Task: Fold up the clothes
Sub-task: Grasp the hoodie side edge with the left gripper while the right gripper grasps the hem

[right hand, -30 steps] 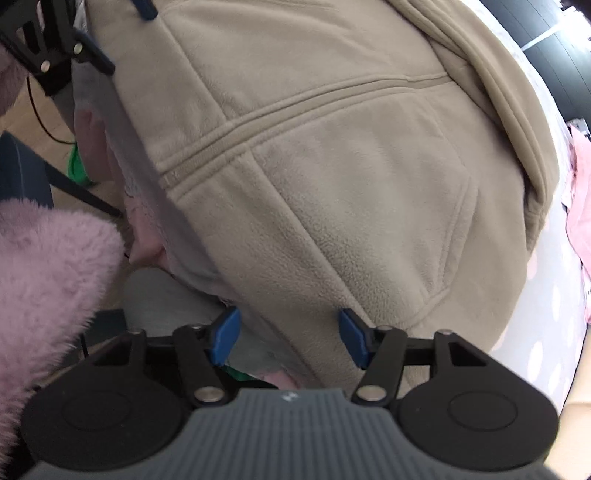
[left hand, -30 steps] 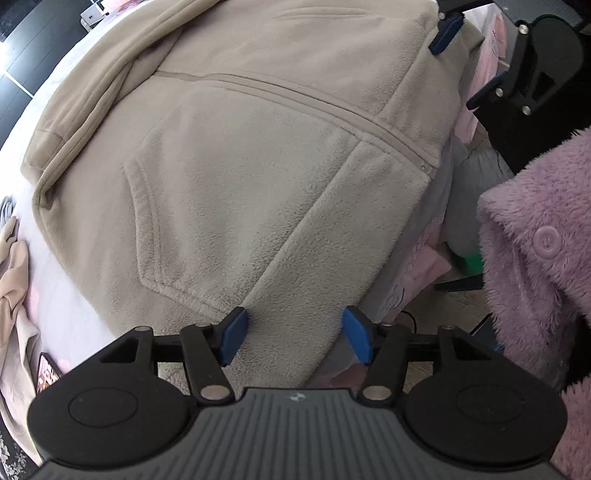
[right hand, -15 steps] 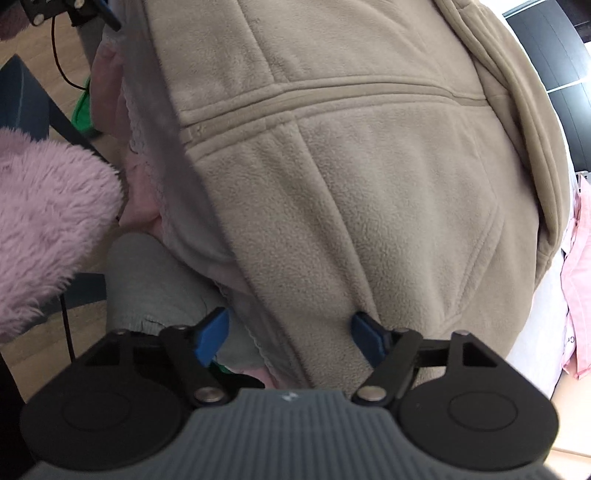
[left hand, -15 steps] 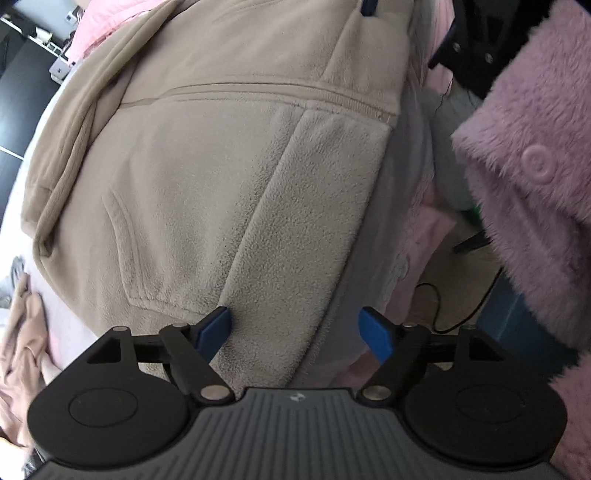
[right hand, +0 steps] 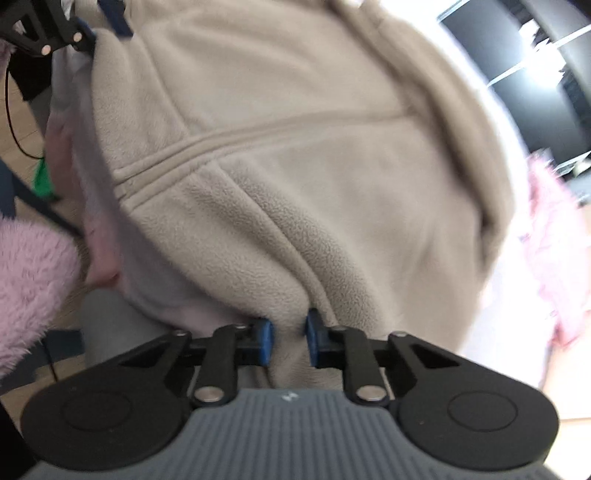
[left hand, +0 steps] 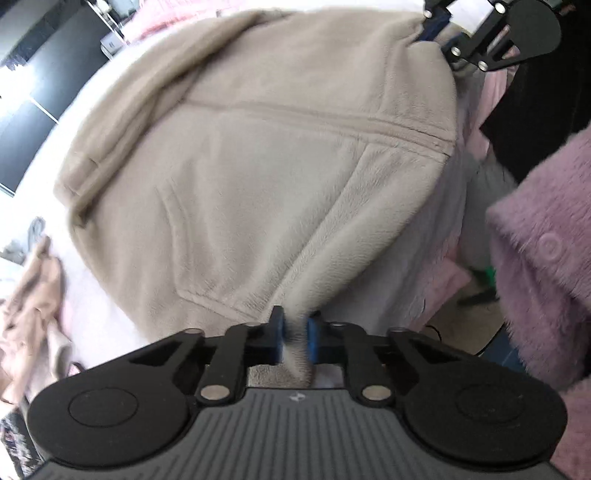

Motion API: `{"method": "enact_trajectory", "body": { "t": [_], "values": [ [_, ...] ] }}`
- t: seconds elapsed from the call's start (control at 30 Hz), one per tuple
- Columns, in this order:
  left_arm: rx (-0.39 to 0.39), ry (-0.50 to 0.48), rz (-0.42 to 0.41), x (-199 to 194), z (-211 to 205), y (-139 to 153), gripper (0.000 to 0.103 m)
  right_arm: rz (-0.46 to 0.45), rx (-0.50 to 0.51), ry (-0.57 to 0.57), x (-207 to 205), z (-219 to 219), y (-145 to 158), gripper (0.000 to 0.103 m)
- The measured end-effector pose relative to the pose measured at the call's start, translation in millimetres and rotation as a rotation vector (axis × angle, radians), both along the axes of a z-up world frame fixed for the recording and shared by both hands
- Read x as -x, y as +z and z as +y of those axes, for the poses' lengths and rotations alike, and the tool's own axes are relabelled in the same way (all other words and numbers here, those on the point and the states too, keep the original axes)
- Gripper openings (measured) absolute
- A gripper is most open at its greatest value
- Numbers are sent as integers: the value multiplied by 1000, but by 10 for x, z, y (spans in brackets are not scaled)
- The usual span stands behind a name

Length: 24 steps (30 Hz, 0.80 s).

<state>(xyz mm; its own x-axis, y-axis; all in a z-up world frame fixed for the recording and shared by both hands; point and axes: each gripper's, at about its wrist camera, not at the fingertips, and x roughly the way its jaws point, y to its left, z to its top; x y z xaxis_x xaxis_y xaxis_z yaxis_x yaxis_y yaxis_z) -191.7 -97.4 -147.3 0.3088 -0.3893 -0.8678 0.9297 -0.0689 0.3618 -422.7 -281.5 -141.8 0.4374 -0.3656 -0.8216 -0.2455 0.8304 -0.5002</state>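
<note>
A beige fleece jacket (left hand: 266, 166) with a front zip and pockets lies spread over a white surface (left hand: 92, 288), its hem hanging off the near edge. My left gripper (left hand: 294, 338) is shut on a pinch of the jacket hem, fleece bunched between its blue pads. In the right wrist view the same beige fleece jacket (right hand: 295, 155) fills the frame, and my right gripper (right hand: 288, 341) is shut on the hem at the other bottom corner. Each gripper shows in the other's view: the right gripper (left hand: 491, 33) at top right, the left gripper (right hand: 48, 26) at top left.
A fuzzy pink-purple sleeve (left hand: 546, 251) of the person is at the right, and a fuzzy pink sleeve (right hand: 33, 280) at the left. A crumpled tan garment (left hand: 33, 314) lies left on the white surface. Pink clothing (right hand: 554, 251) lies to the right. Floor and a cable (right hand: 14, 122) show below the edge.
Both grippers were open around the jacket hem; both have now shut on it, pinching the fleece. The views are blurred from movement.
</note>
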Motion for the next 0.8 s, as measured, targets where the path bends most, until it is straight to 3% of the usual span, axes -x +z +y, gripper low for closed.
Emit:
{"method": "enact_trajectory", "body": {
  "t": [0.17, 0.3, 0.57, 0.73, 0.8],
  "values": [
    [93, 61, -19, -142, -3, 347, 9, -169, 70, -5, 57, -77, 462, 13],
    [167, 128, -12, -423, -157, 567, 9, -225, 82, -32, -144, -295, 633, 13],
    [207, 226, 53, -1086, -632, 675, 10, -244, 67, -114, -854, -586, 574, 13],
    [206, 290, 116, -1299, -781, 472, 10, -221, 21, -177, -1318, -937, 446, 16],
    [206, 316, 141, -1382, -840, 389, 12, -218, 1, -206, -1426, -1021, 328, 22]
  ]
}}
